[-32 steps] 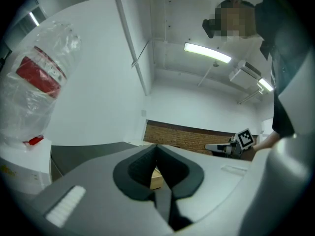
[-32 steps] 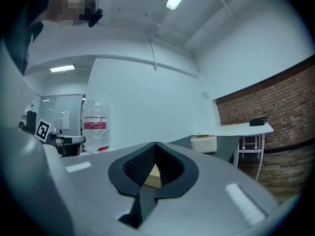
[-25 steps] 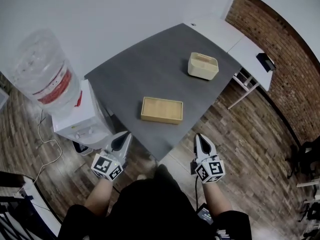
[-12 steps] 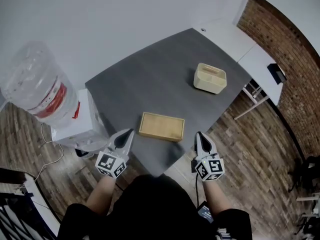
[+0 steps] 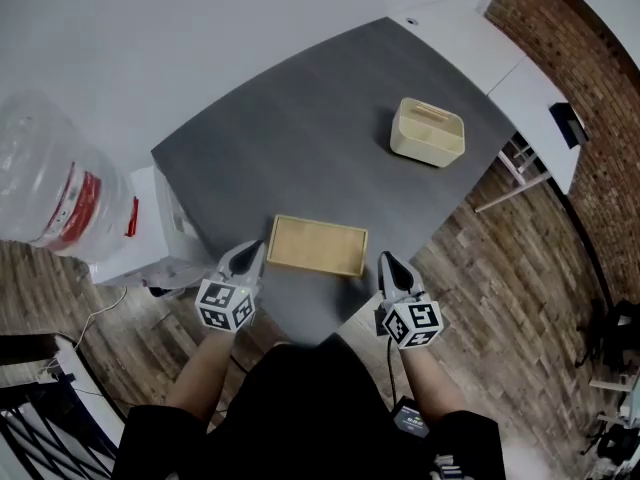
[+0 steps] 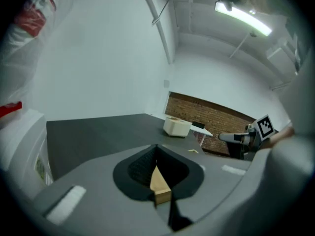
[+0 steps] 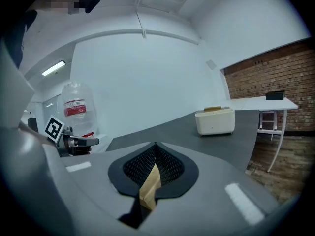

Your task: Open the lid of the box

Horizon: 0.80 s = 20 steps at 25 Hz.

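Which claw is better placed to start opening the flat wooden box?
Left, narrowly. The left claw looks a little closer to its end of the box than the right claw is to the other end. Both are shut, so either must open first.

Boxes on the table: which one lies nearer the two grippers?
The flat wooden box, close ahead of the left gripper and right gripper; the taller cream box sits far beyond it.

My left gripper (image 6: 156,146) hides all but a sliver of the flat box (image 6: 159,185). My body (image 5: 310,408) covers the table's (image 5: 300,138) near corner. The bottle (image 5: 50,188) runs off the left edge. A dark thing (image 5: 567,123) on the far desk (image 5: 520,78) is too small to name.
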Available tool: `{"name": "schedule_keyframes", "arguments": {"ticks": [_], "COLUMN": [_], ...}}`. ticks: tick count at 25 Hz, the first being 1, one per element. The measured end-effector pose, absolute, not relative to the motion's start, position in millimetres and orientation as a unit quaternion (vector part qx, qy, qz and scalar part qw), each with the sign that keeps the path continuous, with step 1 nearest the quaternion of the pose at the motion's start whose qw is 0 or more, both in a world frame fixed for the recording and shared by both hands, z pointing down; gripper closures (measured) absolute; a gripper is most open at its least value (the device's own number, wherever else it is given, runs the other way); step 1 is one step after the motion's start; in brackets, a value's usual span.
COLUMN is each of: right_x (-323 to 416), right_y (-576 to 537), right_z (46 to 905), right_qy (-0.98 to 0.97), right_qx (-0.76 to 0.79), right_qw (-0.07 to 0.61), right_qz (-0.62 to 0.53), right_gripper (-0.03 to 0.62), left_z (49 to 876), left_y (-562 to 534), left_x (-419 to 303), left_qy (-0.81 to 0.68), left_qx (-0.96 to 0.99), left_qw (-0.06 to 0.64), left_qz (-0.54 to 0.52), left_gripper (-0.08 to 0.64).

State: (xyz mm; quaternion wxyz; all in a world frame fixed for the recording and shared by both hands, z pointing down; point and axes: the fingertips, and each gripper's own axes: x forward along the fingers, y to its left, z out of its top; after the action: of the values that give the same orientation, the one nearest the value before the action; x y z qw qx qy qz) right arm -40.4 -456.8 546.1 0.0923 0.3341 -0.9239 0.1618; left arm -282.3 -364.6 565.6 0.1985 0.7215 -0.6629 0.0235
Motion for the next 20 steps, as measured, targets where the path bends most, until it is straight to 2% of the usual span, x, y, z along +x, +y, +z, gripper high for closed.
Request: {"name": "schedule_keyframes", "arguments": {"ticks": [4, 8, 11, 20], "right_x": [-46.2, -50.9, -49.9, -54.9], "right_y": [-458.7, -458.5, -464.0, -464.0], "right_z": [568.4, 583.3, 591.1, 621.2], "right_qy": [-0.920, -0.916, -0.909, -0.882], "right_qx": [0.320, 0.313, 0.320, 0.324], "right_qw": [0.114, 0.135, 0.137, 0.157], "right_qz": [0.197, 0.211, 0.229, 0.304], "right_gripper": [0.589, 0.586, 0.537, 0.444], "left_z": [592.2, 613.0, 622.5, 629.4], "left_y": [-372.9, -377.4, -380.7, -382.6], "left_x": [-282.6, -285.5, -286.8, -286.4], "left_qy": [-0.660, -0.661, -0.660, -0.649], "left_qx": [0.710, 0.695, 0.688, 0.692], "left_qw": [0.244, 0.279, 0.295, 0.311], "left_qz": [0.038, 0.054, 0.059, 0.055], "left_gripper": [0.558, 0.505, 0.494, 0.492]}}
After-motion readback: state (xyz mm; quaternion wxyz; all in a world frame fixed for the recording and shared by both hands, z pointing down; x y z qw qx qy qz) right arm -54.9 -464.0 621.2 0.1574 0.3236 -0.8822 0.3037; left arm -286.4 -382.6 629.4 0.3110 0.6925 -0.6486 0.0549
